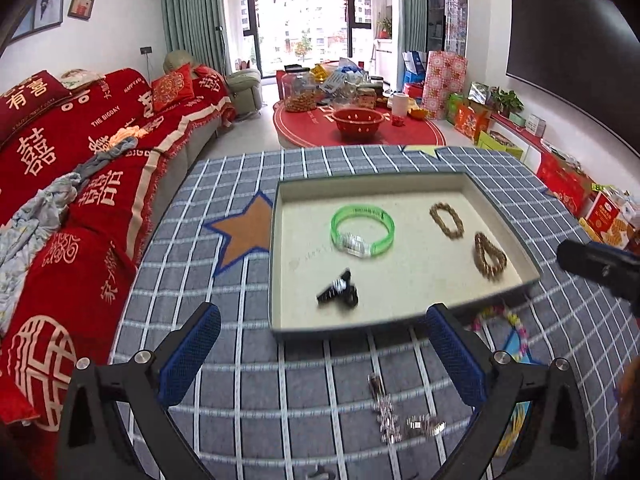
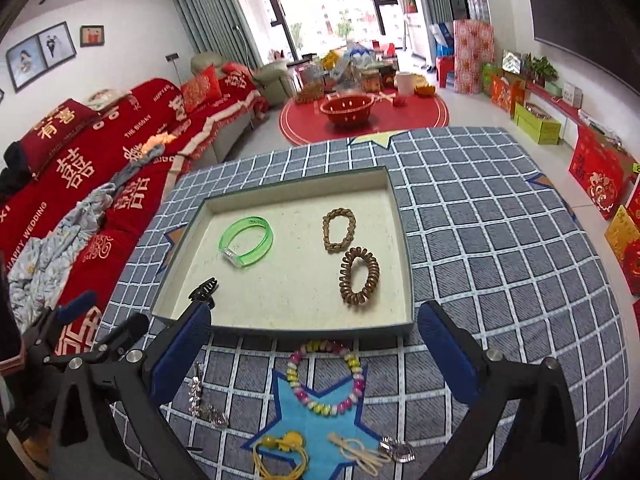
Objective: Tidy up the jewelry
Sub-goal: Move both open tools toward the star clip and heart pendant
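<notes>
A shallow cream-lined tray (image 1: pixel 496 204) (image 2: pixel 402 216) lies on the checked tablecloth. In it lie a green bangle (image 1: pixel 363 230) (image 2: pixel 247 241), a black hair clip (image 1: pixel 338 289) (image 2: pixel 205 289), a tan braided bracelet (image 1: pixel 446 220) (image 2: pixel 339 229) and a brown coil hair tie (image 1: pixel 490 256) (image 2: pixel 359 275). In front of the tray lie a silver chain piece (image 1: pixel 390 412) (image 2: pixel 202 400), a multicoloured bead bracelet (image 2: pixel 326 378) (image 1: pixel 506 326), a yellow cord (image 2: pixel 282 450), tan bands (image 2: pixel 360 456) and a silver brooch (image 2: pixel 398 450). My left gripper (image 1: pixel 324 354) is open above the chain. My right gripper (image 2: pixel 316 354) is open above the bead bracelet.
A red-covered sofa (image 1: pixel 72 184) runs along the left of the table. A red round rug (image 1: pixel 360 128) with a red basket and jars lies beyond the far edge. Red boxes (image 2: pixel 600 176) stand at the right. The right gripper shows at the right edge of the left wrist view (image 1: pixel 596 264).
</notes>
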A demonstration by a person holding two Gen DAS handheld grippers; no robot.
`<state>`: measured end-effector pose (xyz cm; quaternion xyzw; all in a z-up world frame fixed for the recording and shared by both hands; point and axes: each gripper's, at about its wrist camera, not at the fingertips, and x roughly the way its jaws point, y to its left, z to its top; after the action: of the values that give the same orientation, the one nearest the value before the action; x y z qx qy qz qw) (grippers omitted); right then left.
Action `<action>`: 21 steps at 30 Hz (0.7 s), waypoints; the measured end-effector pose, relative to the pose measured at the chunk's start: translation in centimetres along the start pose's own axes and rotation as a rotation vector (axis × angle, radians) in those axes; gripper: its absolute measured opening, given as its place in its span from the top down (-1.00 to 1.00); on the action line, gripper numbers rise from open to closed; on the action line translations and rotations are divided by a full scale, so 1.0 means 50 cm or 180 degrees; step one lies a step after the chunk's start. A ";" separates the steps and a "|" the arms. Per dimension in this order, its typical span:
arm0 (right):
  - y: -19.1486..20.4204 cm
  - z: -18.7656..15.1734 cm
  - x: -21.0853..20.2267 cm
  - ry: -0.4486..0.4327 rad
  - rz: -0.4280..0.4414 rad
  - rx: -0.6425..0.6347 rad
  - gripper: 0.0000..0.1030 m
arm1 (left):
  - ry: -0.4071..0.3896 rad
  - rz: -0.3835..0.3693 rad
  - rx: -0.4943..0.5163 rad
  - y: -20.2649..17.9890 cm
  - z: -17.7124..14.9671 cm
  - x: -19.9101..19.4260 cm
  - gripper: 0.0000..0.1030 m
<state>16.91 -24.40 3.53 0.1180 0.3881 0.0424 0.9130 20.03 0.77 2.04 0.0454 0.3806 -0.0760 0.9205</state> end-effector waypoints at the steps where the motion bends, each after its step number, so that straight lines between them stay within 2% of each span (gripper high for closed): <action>1: 0.001 -0.008 -0.011 -0.0031 -0.0001 -0.0004 -0.99 | 0.0030 0.0005 -0.0008 0.001 -0.013 -0.005 -1.00; 3: 0.001 -0.026 -0.027 -0.0020 0.0006 0.0000 -0.99 | 0.0123 -0.0093 0.0005 -0.001 -0.040 -0.010 -1.00; 5: -0.001 -0.044 -0.034 0.0112 -0.0032 -0.0011 -0.99 | 0.0191 -0.0130 -0.0014 -0.002 -0.065 -0.013 -1.00; 13: -0.035 -0.138 -0.036 0.0493 -0.0087 0.0066 -0.99 | 0.0483 -0.0089 -0.0111 -0.006 -0.143 -0.004 -1.00; 21: -0.080 -0.227 -0.031 0.0707 -0.0263 0.0193 -0.99 | 0.0672 -0.0065 -0.0366 0.014 -0.168 0.012 -1.00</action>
<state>7.62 -26.47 -4.02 0.1240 0.4925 0.0059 0.8614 14.73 2.58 -4.28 -0.0036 0.4796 -0.0583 0.8755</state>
